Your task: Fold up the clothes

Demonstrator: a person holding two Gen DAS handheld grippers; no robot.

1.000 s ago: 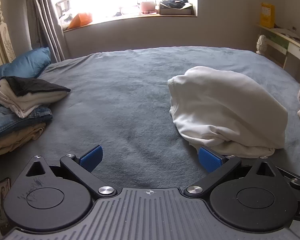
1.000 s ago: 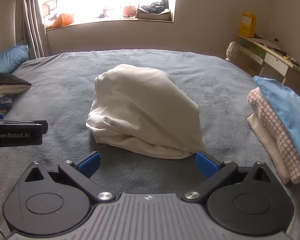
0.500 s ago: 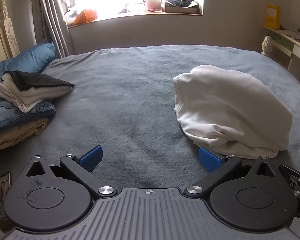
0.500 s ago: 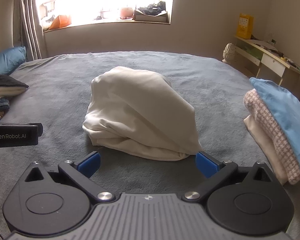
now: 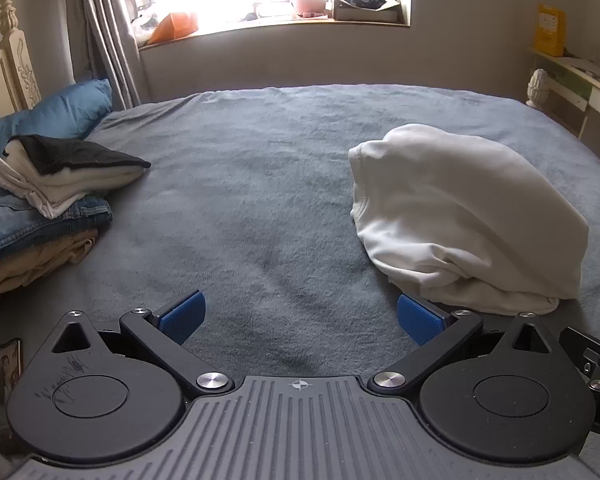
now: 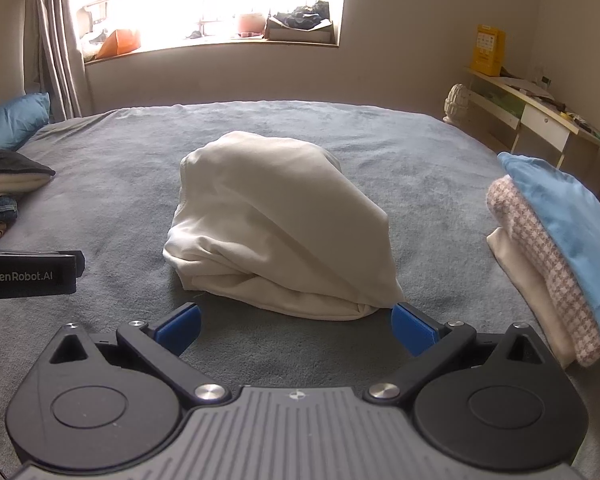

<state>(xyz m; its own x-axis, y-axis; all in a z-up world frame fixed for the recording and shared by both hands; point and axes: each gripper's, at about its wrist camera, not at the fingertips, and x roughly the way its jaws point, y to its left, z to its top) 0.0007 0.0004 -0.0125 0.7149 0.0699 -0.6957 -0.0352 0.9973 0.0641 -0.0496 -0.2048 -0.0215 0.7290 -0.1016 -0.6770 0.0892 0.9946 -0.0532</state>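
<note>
A white garment (image 6: 284, 224) lies bunched in a mound on the grey bed cover (image 6: 440, 152); the left wrist view has the same white garment (image 5: 464, 216) at the right. My right gripper (image 6: 296, 324) is open just in front of the mound, nothing between its blue pads (image 6: 414, 328). My left gripper (image 5: 300, 318) is open over bare cover, left of the garment, its right pad close to the mound's near edge. The left gripper's body (image 6: 28, 274) shows at the right wrist view's left edge.
A stack of folded clothes (image 5: 40, 204) sits at the left by a blue pillow (image 5: 60, 114). Another folded stack (image 6: 556, 256), blue on top, lies at the right. A desk (image 6: 540, 116) stands beyond the bed's right edge, a window sill (image 6: 212, 44) behind.
Both grippers have drawn back slightly and tilted up, so the garment sits a little farther ahead. Both stayed open; the garment has not moved.
</note>
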